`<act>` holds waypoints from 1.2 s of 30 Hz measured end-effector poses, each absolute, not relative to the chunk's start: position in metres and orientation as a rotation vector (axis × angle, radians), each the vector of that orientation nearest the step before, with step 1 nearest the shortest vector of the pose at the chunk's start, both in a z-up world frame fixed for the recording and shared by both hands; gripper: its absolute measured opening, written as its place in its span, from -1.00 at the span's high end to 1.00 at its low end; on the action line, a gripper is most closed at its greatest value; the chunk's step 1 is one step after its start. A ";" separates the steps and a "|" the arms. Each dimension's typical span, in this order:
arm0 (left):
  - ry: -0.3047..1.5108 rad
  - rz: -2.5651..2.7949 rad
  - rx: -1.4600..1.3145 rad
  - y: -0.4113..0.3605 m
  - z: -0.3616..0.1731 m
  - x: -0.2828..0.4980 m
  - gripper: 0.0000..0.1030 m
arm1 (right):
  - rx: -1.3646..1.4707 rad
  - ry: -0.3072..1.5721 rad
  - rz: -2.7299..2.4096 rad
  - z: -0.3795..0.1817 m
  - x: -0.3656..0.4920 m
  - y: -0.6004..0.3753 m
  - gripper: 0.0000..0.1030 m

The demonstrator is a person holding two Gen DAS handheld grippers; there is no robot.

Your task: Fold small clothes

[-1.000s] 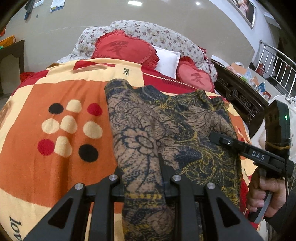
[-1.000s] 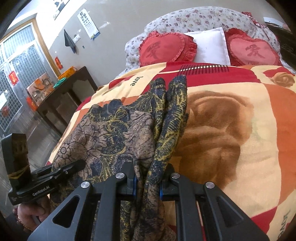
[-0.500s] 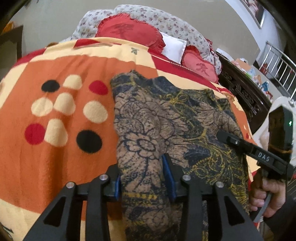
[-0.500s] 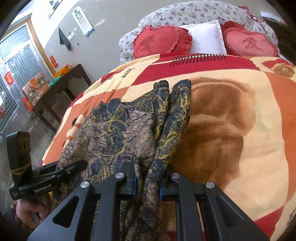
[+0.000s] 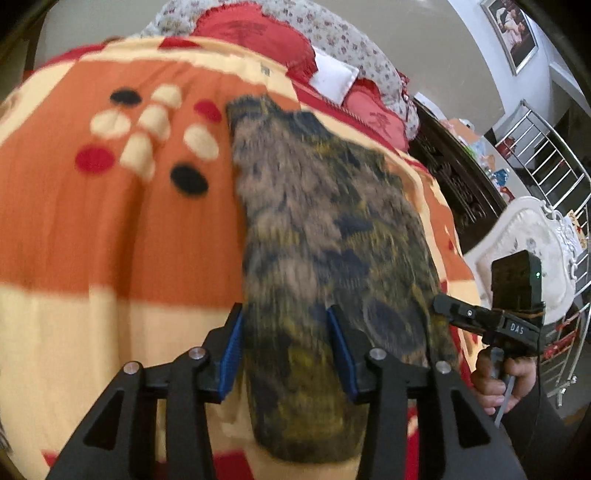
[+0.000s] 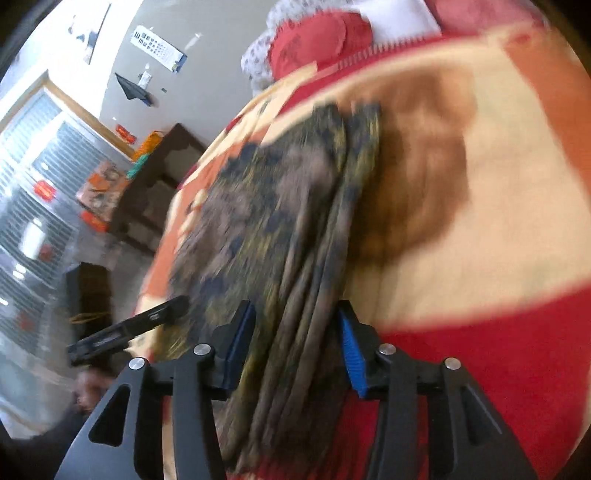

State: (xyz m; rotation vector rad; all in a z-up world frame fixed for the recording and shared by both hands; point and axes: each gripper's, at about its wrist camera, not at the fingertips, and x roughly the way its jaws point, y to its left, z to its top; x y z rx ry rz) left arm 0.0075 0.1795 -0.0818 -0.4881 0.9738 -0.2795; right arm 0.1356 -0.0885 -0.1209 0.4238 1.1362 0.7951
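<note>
Both hand-held grippers (image 5: pixel 284 350) (image 6: pixel 295 347) newly spread off garment (image 5: pixel 325 236) on blanket (image 5: pixel 110 240), pillows (image 5: pixel 258 33) beyond

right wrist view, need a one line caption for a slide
Right gripper open around the bunched edge of a dark floral garment lying on an orange, cream and red blanket; frame motion-blurred.

Left gripper (image 5: pixel 286 350) jaws apart; right gripper (image 6: pixel 293 347) jaws apart.
</note>
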 end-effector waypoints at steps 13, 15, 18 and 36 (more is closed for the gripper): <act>0.980 -0.276 -0.570 0.178 -0.092 -0.017 0.29 | 0.350 1.151 0.830 -0.132 0.095 -0.086 0.10; 0.988 -0.269 -0.565 0.173 -0.088 -0.021 0.49 | 0.352 1.168 0.822 -0.131 0.096 -0.086 0.41; 1.000 -0.282 -0.545 0.168 -0.077 -0.025 0.52 | 0.350 1.140 0.829 -0.115 0.093 -0.097 0.48; 0.784 -0.225 -0.248 0.118 -0.034 -0.043 0.13 | 0.003 0.858 0.716 -0.049 0.039 -0.063 0.41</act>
